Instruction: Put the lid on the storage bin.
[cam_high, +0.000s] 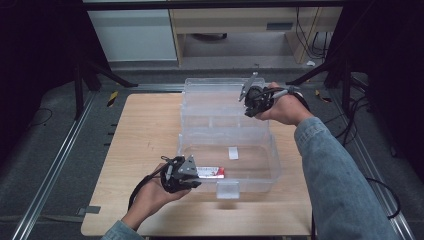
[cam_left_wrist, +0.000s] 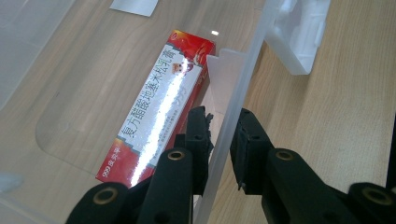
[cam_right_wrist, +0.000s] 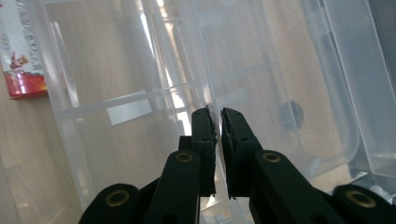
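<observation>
A clear plastic box (cam_high: 270, 170) stands opened on the wooden table (cam_high: 145, 135). Inside, near its front wall, lies a red-and-white carton (cam_high: 210, 172) (cam_left_wrist: 159, 107) (cam_right_wrist: 21, 51). My left gripper (cam_high: 198, 175) (cam_left_wrist: 223, 123) is shut on that front wall (cam_left_wrist: 233, 107), one jaw inside the box and one outside, right beside the carton. My right gripper (cam_high: 248, 111) (cam_right_wrist: 218, 116) is at the right side of the raised, divided clear section (cam_high: 215, 100) behind the box. Its jaws are nearly together on a thin clear rib (cam_right_wrist: 217, 100) of it.
A small white label (cam_high: 233, 152) (cam_right_wrist: 128, 113) lies on the box floor. The box's front latch (cam_high: 227, 190) (cam_left_wrist: 299, 32) sticks out toward me. Bare table lies left of the box. Dark stand legs (cam_high: 100, 72) and floor rails (cam_high: 55, 165) flank the table.
</observation>
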